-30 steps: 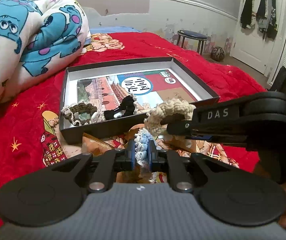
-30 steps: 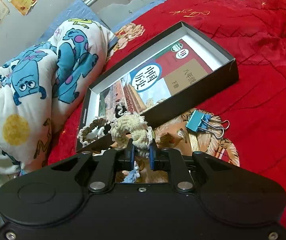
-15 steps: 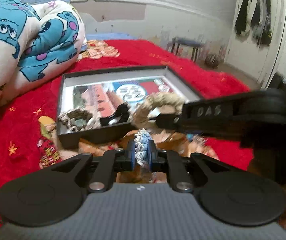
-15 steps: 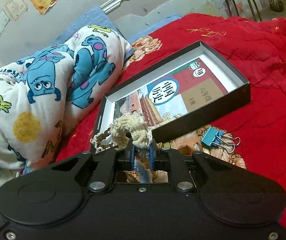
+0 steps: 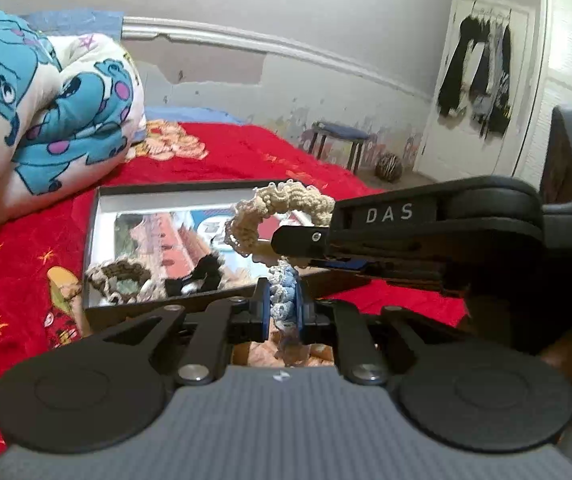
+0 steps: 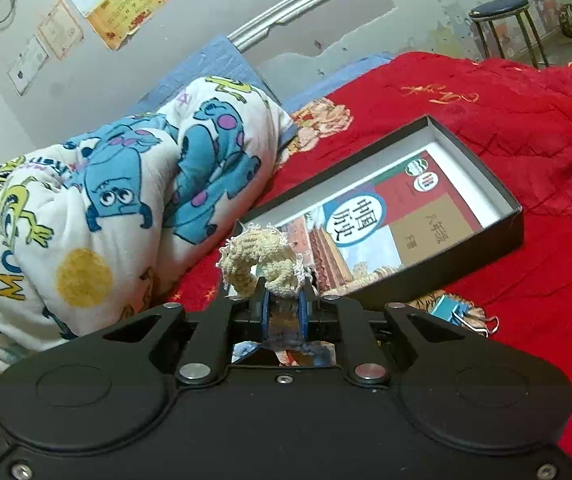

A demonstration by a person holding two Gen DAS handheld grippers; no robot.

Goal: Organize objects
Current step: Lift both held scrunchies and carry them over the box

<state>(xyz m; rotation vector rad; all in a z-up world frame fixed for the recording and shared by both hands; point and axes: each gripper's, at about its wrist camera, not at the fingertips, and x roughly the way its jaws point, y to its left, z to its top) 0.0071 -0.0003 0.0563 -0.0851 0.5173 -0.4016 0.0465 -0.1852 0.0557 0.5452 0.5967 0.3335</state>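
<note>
My left gripper (image 5: 281,300) is shut on a pale blue crocheted scrunchie (image 5: 282,289) and holds it in front of the near wall of a shallow black box (image 5: 93,216). My right gripper (image 6: 283,305) is shut on a cream crocheted scrunchie (image 6: 263,262), also seen in the left wrist view (image 5: 273,208), raised over the box (image 6: 502,232). In the box lie a picture book (image 6: 378,224), a brown-green scrunchie (image 5: 123,278) and a black hair tie (image 5: 201,276).
The box lies on a red bedspread (image 6: 506,112). A rolled cartoon quilt (image 6: 105,200) lies to its left. A blue binder clip (image 6: 456,312) lies on the bed near the box. A stool (image 5: 338,136) and a door with hanging clothes (image 5: 478,76) are beyond the bed.
Both grippers have risen with their scrunchies. The cream scrunchie has lifted higher, over the box. The views tilted up toward the wall.
</note>
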